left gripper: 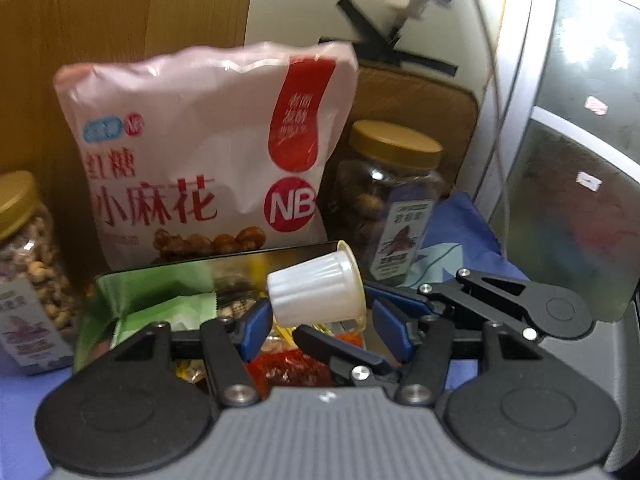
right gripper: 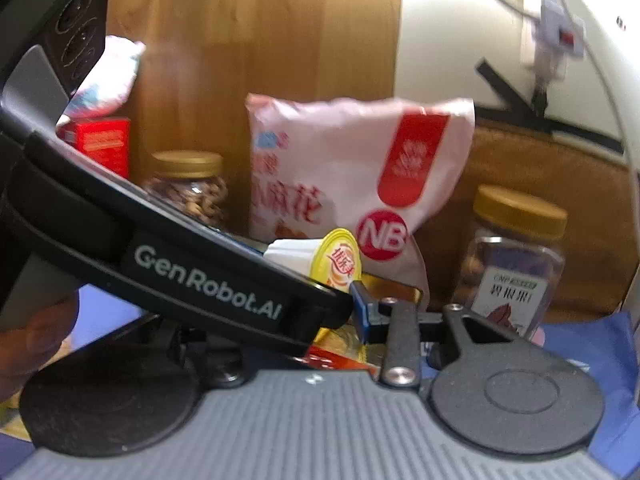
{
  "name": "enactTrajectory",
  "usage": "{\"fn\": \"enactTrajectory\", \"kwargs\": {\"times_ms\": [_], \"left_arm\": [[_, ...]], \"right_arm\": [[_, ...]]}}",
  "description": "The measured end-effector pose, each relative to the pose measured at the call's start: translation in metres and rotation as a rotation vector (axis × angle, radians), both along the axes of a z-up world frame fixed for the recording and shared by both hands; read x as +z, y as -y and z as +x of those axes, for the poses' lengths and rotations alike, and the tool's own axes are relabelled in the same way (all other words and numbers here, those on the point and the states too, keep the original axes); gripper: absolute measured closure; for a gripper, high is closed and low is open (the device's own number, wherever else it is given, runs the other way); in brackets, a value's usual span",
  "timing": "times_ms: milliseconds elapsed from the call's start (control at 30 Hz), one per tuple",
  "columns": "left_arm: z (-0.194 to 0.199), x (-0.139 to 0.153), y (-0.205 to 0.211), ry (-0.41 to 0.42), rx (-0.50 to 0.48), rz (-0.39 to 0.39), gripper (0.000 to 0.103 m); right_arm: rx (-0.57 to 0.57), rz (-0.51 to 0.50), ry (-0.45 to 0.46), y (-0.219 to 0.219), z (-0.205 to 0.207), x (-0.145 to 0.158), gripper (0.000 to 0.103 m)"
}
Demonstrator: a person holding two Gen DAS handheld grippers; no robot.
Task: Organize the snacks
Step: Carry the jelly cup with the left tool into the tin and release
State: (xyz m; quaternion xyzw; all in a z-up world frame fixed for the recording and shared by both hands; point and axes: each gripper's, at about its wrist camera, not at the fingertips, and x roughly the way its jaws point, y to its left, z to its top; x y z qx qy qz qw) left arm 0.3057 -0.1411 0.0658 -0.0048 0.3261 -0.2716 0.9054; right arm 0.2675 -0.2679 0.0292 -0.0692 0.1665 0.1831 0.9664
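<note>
Left wrist view: left tool (left gripper: 320, 330) wide open, white jelly cup (left gripper: 318, 290) between its fingers, contact unclear, above the metal tin (left gripper: 240, 264) of wrapped snacks (left gripper: 296, 368); pink bag (left gripper: 208, 148) behind the tin. Right wrist view: right tool's (right gripper: 352, 308) opening cannot be told, blocked by the left tool.

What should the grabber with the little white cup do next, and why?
Probably lower the cup a little into the box, then let go. The cup lies tipped on its side between the left gripper's fingers, right over the open box that already holds wrapped snacks. How firm the grip is, I cannot tell, so go gently.
</note>
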Motion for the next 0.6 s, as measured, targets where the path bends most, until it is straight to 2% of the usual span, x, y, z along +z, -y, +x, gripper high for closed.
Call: {"fn": "enactTrajectory", "kwargs": {"times_ms": [133,233,267,300,367,600], "left_arm": [[0.017,-0.009,0.002,-0.036,-0.004,0.004,0.047],[0.024,-0.014,0.006,-0.049,-0.019,0.028,0.045],[0.025,-0.016,0.007,-0.051,-0.022,0.034,0.045],[0.026,-0.017,0.007,-0.053,-0.022,0.04,0.044],[0.027,-0.019,0.008,-0.057,-0.023,0.045,0.042],[0.02,-0.018,0.005,-0.038,-0.011,0.06,0.041]], "right_arm": [[-0.008,-0.019,-0.03,0.0,0.015,-0.009,0.061],[-0.01,-0.025,-0.012,-0.002,0.017,-0.011,0.059],[-0.01,-0.033,0.001,-0.004,0.015,-0.011,0.054],[-0.01,-0.044,0.02,-0.006,0.012,-0.011,0.044],[-0.02,-0.062,0.06,-0.01,0.006,-0.012,0.038],[-0.013,-0.029,0.079,-0.01,-0.001,-0.02,0.038]]}}
